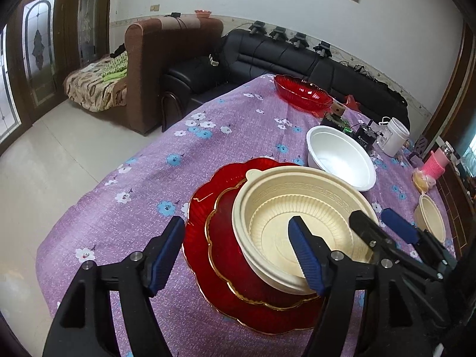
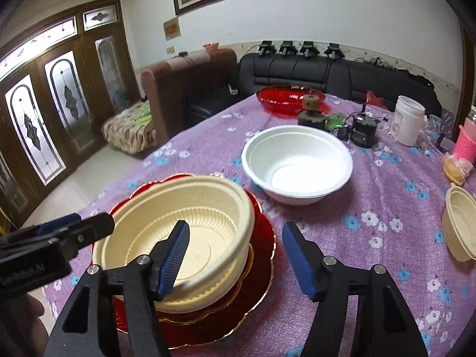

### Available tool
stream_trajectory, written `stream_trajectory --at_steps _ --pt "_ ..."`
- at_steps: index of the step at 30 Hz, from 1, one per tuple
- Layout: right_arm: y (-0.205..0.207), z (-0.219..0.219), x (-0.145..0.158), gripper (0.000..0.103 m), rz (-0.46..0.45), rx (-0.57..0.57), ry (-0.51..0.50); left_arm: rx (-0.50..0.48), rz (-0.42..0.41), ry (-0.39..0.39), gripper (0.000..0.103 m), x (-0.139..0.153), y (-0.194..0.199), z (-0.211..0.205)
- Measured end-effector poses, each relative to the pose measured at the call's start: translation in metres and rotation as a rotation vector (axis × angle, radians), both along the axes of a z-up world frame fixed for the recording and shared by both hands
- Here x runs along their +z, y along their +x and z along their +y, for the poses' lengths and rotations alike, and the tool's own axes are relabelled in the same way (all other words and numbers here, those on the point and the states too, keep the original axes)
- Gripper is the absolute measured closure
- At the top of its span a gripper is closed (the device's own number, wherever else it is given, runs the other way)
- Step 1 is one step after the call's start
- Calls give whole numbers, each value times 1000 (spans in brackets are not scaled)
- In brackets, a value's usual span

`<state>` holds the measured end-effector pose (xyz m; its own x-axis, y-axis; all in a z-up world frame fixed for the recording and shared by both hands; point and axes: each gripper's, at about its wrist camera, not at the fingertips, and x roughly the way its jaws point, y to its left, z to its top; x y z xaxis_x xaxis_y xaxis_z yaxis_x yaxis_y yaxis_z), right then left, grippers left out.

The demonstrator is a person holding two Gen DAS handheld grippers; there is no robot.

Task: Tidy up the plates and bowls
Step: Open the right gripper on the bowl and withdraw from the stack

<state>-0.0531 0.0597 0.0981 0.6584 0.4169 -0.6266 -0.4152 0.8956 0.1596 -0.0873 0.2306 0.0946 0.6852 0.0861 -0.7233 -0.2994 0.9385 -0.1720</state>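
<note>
A large cream bowl (image 1: 300,223) (image 2: 190,229) sits on two stacked red plates with gold rims (image 1: 226,253) (image 2: 261,238) on the purple flowered tablecloth. My left gripper (image 1: 238,253) is open, its jaws straddling the near left rim of the cream bowl. My right gripper (image 2: 235,255) is open, its jaws straddling the bowl's right rim; it also shows in the left wrist view (image 1: 377,223). A white bowl (image 1: 342,160) (image 2: 297,163) stands behind the stack. A small cream bowl (image 1: 431,217) (image 2: 459,226) sits at the right. A red glass bowl (image 1: 302,92) (image 2: 282,98) is at the far end.
A white tub (image 2: 409,120), a black device (image 2: 364,131), a pink cup (image 2: 465,144) and a wooden ornament (image 2: 311,113) crowd the far right of the table. Sofas stand beyond the table's far edge. The table's left edge (image 1: 98,184) drops to the tiled floor.
</note>
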Motion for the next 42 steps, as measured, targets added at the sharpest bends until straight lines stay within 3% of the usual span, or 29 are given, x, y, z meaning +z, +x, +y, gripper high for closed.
stream_trajectory --at_steps 8,24,42 --pt "-14 -28 12 29 -19 -43 43 -11 -24 122 26 11 -11 -23" --pt "-35 -86 13 27 -3 -114 104 -91 -28 209 22 24 -20 -72" --pt "-27 -139 9 25 29 -181 170 -176 -1 297 19 24 -7 -123"
